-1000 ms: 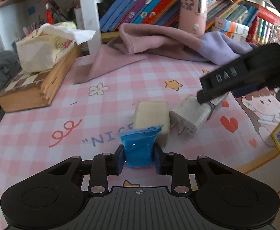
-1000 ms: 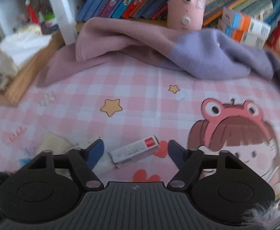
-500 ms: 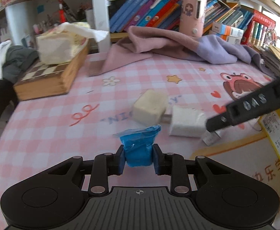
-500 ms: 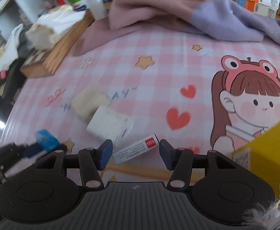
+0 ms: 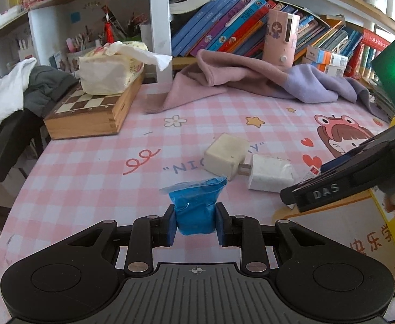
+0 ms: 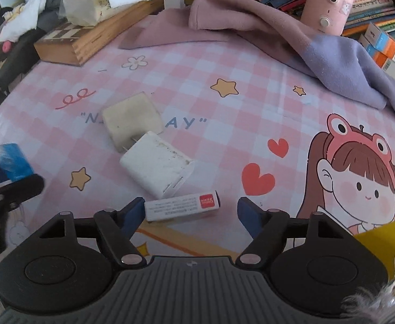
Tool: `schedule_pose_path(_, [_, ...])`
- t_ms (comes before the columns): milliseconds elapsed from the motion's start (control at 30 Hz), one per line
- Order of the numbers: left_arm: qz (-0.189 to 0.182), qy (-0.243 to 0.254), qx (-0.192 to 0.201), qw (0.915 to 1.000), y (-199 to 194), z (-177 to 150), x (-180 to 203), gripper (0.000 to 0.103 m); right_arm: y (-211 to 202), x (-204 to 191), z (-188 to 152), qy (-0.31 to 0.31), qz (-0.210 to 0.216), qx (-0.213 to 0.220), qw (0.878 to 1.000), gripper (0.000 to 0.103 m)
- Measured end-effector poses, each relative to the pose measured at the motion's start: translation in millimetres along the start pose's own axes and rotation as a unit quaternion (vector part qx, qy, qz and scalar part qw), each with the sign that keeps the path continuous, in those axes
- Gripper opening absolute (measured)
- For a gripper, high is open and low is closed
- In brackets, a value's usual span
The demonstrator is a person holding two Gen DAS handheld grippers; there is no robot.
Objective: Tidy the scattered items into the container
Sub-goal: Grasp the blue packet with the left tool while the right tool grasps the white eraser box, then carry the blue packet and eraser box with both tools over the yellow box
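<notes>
packet (image 5: 196, 210), blue and crinkled, sits clamped between the pads of the left gripper (image 5: 195, 222) at six o'clock in the left wrist view, above a pink checked tablecloth (image 5: 89, 167). in the right wrist view, the right gripper (image 6: 190, 213) has its jaws opening around a small white box with a red end (image 6: 182, 206); the left pad touches it, the right stands clear. beyond, toward twelve o'clock, two white plug adapters (image 6: 157, 168) lie touching. a yellow container (image 6: 381, 232) shows at four o'clock. farther back lies a pink and lilac cloth (image 6: 264, 32).
</notes>
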State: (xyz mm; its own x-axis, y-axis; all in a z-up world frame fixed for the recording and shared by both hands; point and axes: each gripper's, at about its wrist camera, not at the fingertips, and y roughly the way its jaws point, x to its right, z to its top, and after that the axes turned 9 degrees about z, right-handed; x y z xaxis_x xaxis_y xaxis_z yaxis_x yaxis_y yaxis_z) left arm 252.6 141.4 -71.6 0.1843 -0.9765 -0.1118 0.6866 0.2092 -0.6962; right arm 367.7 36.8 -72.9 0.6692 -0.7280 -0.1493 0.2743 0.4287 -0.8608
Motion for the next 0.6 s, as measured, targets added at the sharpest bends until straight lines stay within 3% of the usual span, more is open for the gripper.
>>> schedule_pose_path(67, [-0.001, 0.000, 0.001, 1.0000, -3, -1, -1, 0.027, 2, 1, 0, -0.004, 0.002, -0.003, 1.000, 0.064])
schedule_pose_path(100, [-0.002, 0.000, 0.002, 1.0000, -4, -1, -1, 0.027, 2, 1, -1, -0.004, 0.009, -0.004, 1.000, 0.052])
schedule_pose_path(400, [-0.015, 0.002, 0.016, 0.9998, -20, -3, -2, 0.027, -16, -14, -8, -0.002, 0.030, 0.008, 1.000, 0.052])
schedule_pose_path(600, [-0.029, 0.010, 0.029, 0.9991, -44, -9, -2, 0.027, -48, -26, -18, 0.013, 0.045, 0.039, 0.998, 0.052])
